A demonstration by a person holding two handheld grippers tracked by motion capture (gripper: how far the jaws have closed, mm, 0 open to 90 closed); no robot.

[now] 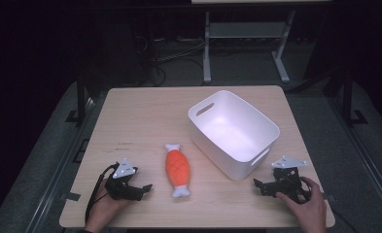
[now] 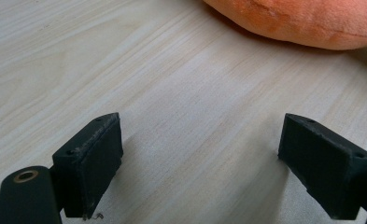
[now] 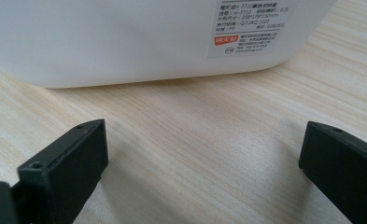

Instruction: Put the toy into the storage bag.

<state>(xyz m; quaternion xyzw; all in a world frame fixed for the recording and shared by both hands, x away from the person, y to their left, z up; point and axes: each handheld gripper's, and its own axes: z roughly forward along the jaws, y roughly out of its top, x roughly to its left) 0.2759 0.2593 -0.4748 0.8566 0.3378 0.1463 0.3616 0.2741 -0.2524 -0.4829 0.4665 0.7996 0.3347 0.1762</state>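
left gripper (image 1: pixel 141 187) lower left of high view, resting on worktop (image 1: pixel 140 116), fingers (image 2: pixel 90 161) spread wide, nothing between them. right gripper (image 1: pixel 264 185) lower right, fingers (image 3: pixel 67 163) also wide apart, empty. orange plush toy (image 1: pixel 178 169) with white ends lies flat at lower centre, just right of left gripper. white bin (image 1: pixel 233 132) right of centre, upright, near right gripper.

In the right gripper view the right tool (image 3: pixel 202 172) rested low over the pale wooden worktop (image 3: pixel 204 126), its two black jaws spread wide with nothing between them, facing the nearby white plastic bin (image 3: pixel 102 42) and its printed label (image 3: pixel 251 25).
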